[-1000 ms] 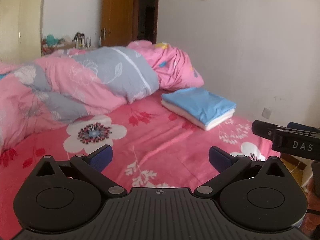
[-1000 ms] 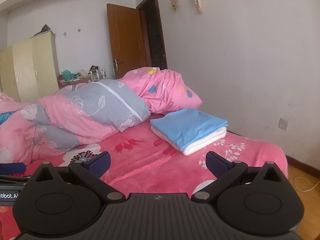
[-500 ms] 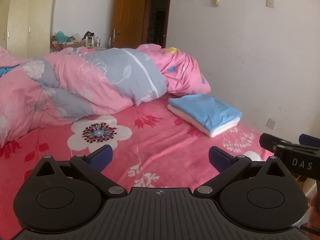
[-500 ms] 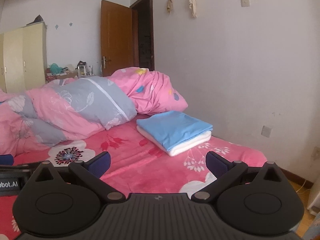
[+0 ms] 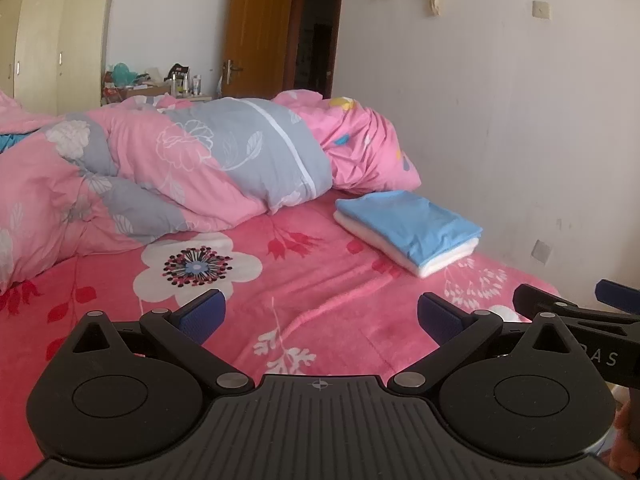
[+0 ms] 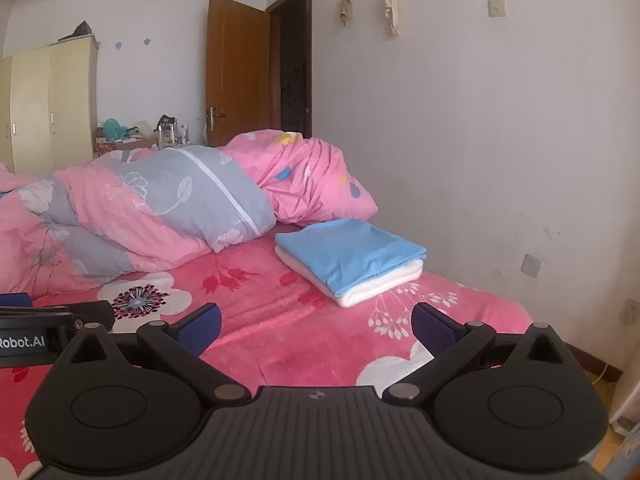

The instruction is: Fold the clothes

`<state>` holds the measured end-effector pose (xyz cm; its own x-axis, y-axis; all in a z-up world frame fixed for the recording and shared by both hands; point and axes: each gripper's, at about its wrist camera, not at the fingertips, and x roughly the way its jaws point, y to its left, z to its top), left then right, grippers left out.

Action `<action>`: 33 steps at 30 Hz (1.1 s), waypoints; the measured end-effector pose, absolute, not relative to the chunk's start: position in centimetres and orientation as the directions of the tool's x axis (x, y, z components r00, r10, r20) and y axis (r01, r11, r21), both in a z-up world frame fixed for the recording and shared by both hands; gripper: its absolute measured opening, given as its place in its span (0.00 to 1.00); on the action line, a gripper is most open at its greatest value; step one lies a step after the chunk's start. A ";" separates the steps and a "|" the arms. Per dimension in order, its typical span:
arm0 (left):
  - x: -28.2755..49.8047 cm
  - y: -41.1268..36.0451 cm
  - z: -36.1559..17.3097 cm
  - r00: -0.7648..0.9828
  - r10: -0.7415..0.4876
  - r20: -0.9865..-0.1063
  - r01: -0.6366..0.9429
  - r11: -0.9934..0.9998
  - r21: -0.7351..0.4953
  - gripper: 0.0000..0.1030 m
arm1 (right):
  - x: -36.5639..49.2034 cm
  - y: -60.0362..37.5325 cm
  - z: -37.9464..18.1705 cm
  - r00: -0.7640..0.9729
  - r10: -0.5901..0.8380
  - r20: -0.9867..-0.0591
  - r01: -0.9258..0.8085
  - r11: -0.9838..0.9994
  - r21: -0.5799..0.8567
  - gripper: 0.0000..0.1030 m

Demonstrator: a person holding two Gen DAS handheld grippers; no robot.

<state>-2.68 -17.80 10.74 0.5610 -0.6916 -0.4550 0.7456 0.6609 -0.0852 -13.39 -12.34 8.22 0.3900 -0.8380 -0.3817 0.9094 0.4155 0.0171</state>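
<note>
A folded blue garment [image 5: 408, 220] [image 6: 348, 248] lies on top of a folded white one [image 5: 436, 260] [image 6: 376, 286], stacked at the far right of the bed near the wall. My left gripper [image 5: 318, 316] is open and holds nothing, hovering above the red floral bedsheet [image 5: 304, 280], well short of the stack. My right gripper [image 6: 316, 322] is likewise open with nothing between its blue pads, also apart from the stack. Each gripper shows at the edge of the other's view.
A bunched pink and grey quilt [image 5: 180, 172] [image 6: 140, 216] fills the back and left of the bed. The white wall [image 5: 520, 120] runs along the right. A brown door [image 6: 236, 72], a cream wardrobe [image 5: 52, 44] and a cluttered side table [image 6: 140, 136] stand behind.
Both cameras have tilted up and pulled back a little, so the folded stack sits lower and farther in view. Both grippers stay open.
</note>
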 end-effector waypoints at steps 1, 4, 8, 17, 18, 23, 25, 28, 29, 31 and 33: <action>-2.7 -17.9 10.7 0.562 -0.690 -0.457 0.745 0.662 -0.084 1.00 | -13.5 -12.4 8.2 0.387 -0.838 -0.384 0.911 0.412 0.018 1.00; -2.6 -18.0 10.7 0.558 -0.687 -0.465 0.743 0.663 -0.089 1.00 | -13.7 -12.6 8.1 0.380 -0.839 -0.390 0.915 0.403 0.024 1.00; -2.5 -18.1 10.6 0.556 -0.686 -0.469 0.742 0.664 -0.091 1.00 | -13.9 -12.7 7.9 0.371 -0.841 -0.394 0.919 0.393 0.026 1.00; -2.4 -18.2 10.3 0.551 -0.684 -0.478 0.743 0.663 -0.091 1.00 | -13.8 -12.6 7.7 0.362 -0.845 -0.394 0.922 0.388 0.017 1.00; -2.4 -18.2 10.3 0.552 -0.683 -0.478 0.743 0.663 -0.090 1.00 | -13.7 -12.6 7.7 0.361 -0.845 -0.394 0.922 0.387 0.015 1.00; -2.6 -18.4 10.2 0.553 -0.682 -0.479 0.742 0.664 -0.088 1.00 | -13.9 -12.6 7.6 0.362 -0.843 -0.397 0.923 0.385 0.022 1.00; -2.7 -18.4 10.2 0.554 -0.681 -0.479 0.742 0.664 -0.086 1.00 | -14.0 -12.6 7.6 0.361 -0.844 -0.398 0.923 0.383 0.024 1.00; -2.7 -18.5 10.2 0.553 -0.681 -0.481 0.743 0.664 -0.085 1.00 | -14.1 -12.8 7.5 0.358 -0.842 -0.403 0.925 0.379 0.029 1.00; -2.7 -18.6 10.1 0.552 -0.681 -0.481 0.744 0.663 -0.085 1.00 | -14.2 -12.8 7.4 0.358 -0.842 -0.404 0.925 0.378 0.031 1.00; -2.8 -18.6 10.1 0.552 -0.681 -0.482 0.744 0.663 -0.084 1.00 | -14.3 -12.9 7.4 0.357 -0.841 -0.407 0.926 0.377 0.034 1.00; -2.8 -18.7 10.1 0.551 -0.681 -0.483 0.745 0.662 -0.083 1.00 | -14.4 -12.9 7.3 0.354 -0.842 -0.408 0.927 0.374 0.034 1.00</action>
